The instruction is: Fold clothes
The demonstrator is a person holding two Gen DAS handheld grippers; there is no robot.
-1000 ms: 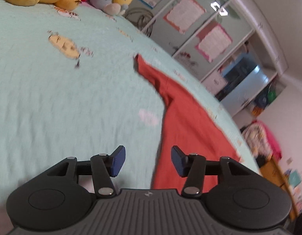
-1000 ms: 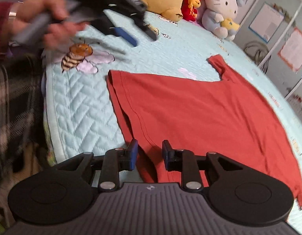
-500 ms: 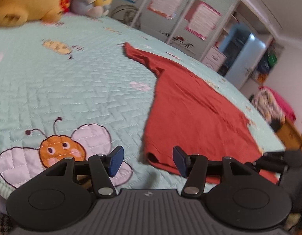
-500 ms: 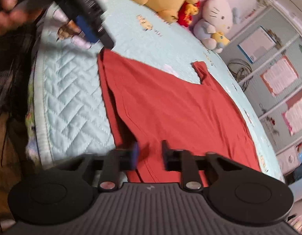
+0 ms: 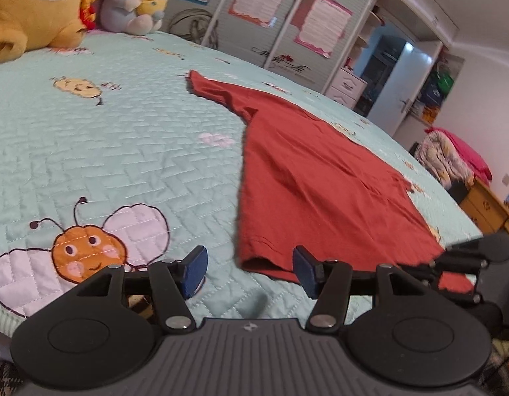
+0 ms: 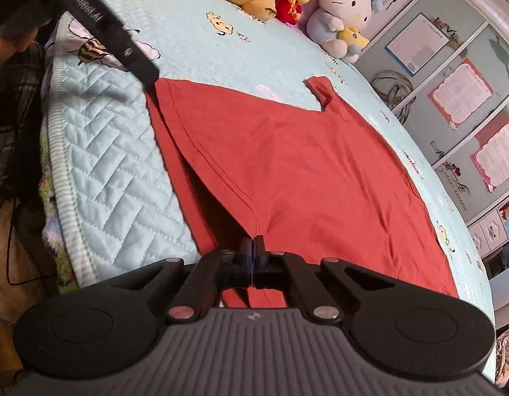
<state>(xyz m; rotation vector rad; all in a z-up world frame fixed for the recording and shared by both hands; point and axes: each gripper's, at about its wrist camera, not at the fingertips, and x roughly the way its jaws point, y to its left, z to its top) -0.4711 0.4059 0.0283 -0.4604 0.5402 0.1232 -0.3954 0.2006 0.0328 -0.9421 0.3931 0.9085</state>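
A: Left wrist view, item one: left gripper, fingers spread wide, nothing between them. Item two: red T-shirt, spread on the quilted bedspread, starting just ahead of the fingertips and running away to the forward right. Its near hem corner sits just past the right-hand pad.

B: Anything else in that view?

A: The right gripper, off to the right, low over the hem's other end. A bee print to the near left, plush toys far ahead at the left.

B: Right wrist view?

A: Right gripper, jaws clenched on the T-shirt's hem; the cloth rises in a small ridge to the pinch, and one layer parts from the one beneath, to the left of the fingers. Left gripper, far ahead and to the left, by the other hem corner; its grip is not legible here.

B: Risks?

A: Judged only. One: the pinch may hold the top layer alone, so a lift would open the shirt rather than carry both layers. Two: only one corner is held; a pull from the right alone would drag the hem askew and wrinkle the body. Three: the open left fingers could close on the bedspread along with the corner.
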